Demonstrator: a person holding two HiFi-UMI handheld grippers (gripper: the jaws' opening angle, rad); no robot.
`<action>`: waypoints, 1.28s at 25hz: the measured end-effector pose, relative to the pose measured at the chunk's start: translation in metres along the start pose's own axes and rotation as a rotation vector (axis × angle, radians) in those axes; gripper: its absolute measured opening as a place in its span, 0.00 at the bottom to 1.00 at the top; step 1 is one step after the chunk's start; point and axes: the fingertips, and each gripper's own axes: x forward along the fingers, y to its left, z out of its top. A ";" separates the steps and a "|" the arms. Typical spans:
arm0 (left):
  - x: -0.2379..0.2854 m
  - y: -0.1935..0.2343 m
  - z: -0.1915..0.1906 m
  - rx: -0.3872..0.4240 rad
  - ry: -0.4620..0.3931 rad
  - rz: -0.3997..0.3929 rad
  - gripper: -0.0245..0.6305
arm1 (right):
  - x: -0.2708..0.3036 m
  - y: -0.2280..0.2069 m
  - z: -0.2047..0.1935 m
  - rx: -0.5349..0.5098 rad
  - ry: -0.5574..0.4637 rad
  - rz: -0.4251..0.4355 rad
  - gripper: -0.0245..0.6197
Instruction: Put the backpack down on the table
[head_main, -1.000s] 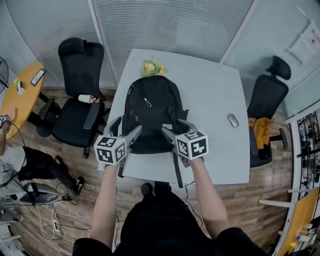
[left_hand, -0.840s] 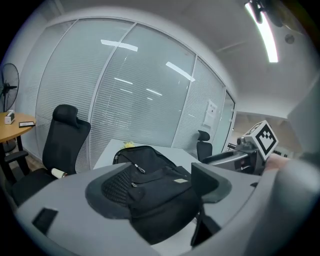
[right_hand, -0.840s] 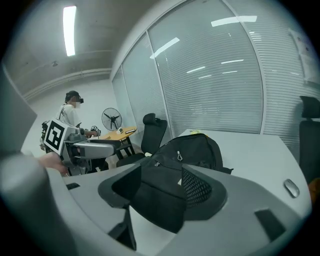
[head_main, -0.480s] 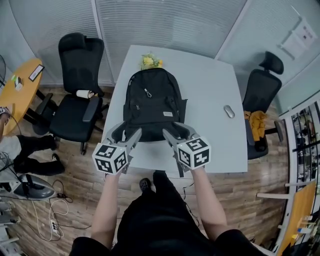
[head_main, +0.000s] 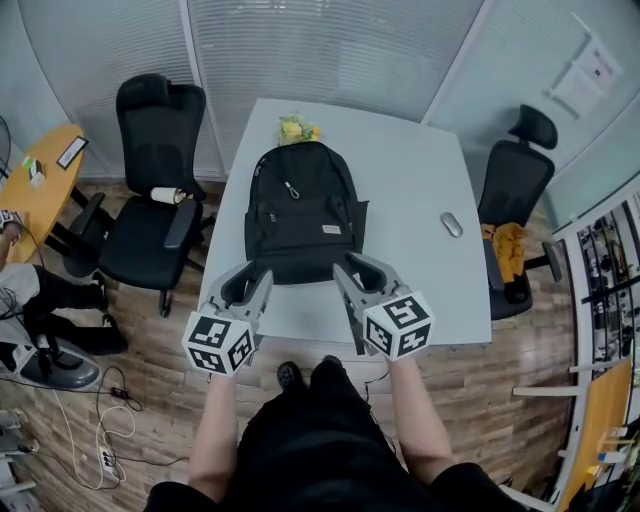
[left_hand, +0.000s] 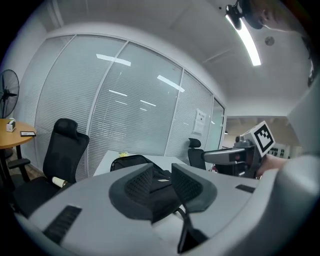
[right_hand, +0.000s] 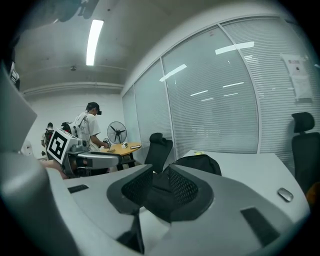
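The black backpack (head_main: 300, 210) lies flat on the white table (head_main: 420, 280), its top toward the far edge; it also shows as a backpack (left_hand: 127, 161) in the left gripper view and as a backpack (right_hand: 200, 162) in the right gripper view. My left gripper (head_main: 245, 280) hovers over the table's near edge, short of the bag's lower left corner. My right gripper (head_main: 355, 270) hovers short of the lower right corner. Both pairs of jaws have just been closing and stand narrowly apart with nothing between them. A strap hangs over the near table edge.
A grey mouse (head_main: 452, 224) lies right of the bag and yellow flowers (head_main: 297, 129) sit behind it. Black office chairs stand left (head_main: 155, 200) and right (head_main: 515, 190) of the table. A round wooden table (head_main: 40, 190) and a seated person (head_main: 40, 300) are at far left.
Both grippers have drawn back from the backpack toward my body and lifted a little, and their jaws have narrowed. The backpack stays lying on the table.
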 end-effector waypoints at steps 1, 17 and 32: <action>-0.003 -0.002 0.002 0.004 -0.002 0.000 0.21 | -0.004 0.001 0.001 0.000 -0.008 -0.002 0.20; -0.038 -0.077 0.028 0.082 -0.064 0.035 0.06 | -0.073 0.026 0.026 -0.056 -0.138 0.112 0.07; -0.061 -0.160 0.036 0.118 -0.102 0.048 0.04 | -0.137 0.037 0.023 -0.082 -0.167 0.173 0.05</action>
